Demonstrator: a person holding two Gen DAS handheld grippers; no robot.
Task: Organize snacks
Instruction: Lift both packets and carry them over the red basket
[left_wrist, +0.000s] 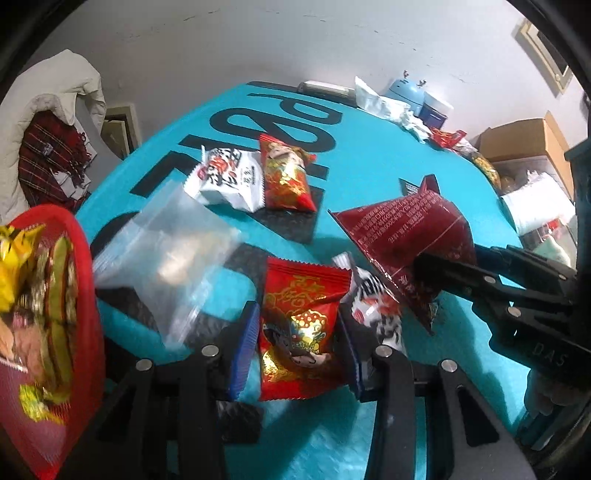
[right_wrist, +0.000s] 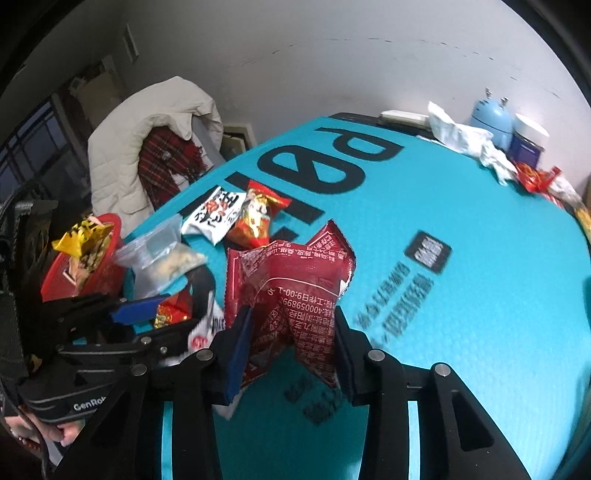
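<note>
Left hand-held gripper (left_wrist: 299, 350) clamps red-gold snack packet (left_wrist: 301, 332); right hand-held gripper (right_wrist: 291, 343) pinches dark red pouch (right_wrist: 291, 291), seemingly lifted above teal counter (right_wrist: 480, 280). Carry both to red basket (left_wrist: 79, 236); release 1 at a time.

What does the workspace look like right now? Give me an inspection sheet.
Surface: teal mat with black lettering.
Job's things: red basket holding snacks; clear bag; white packet and red-gold packet lying together.
Clutter: tissues, blue container at far edge.
Grippers: left gripper shut on red snack pack; right gripper shut on dark red packet.
Cables: nothing seen.
Surroundings: coat and plaid scarf, cardboard box.
</note>
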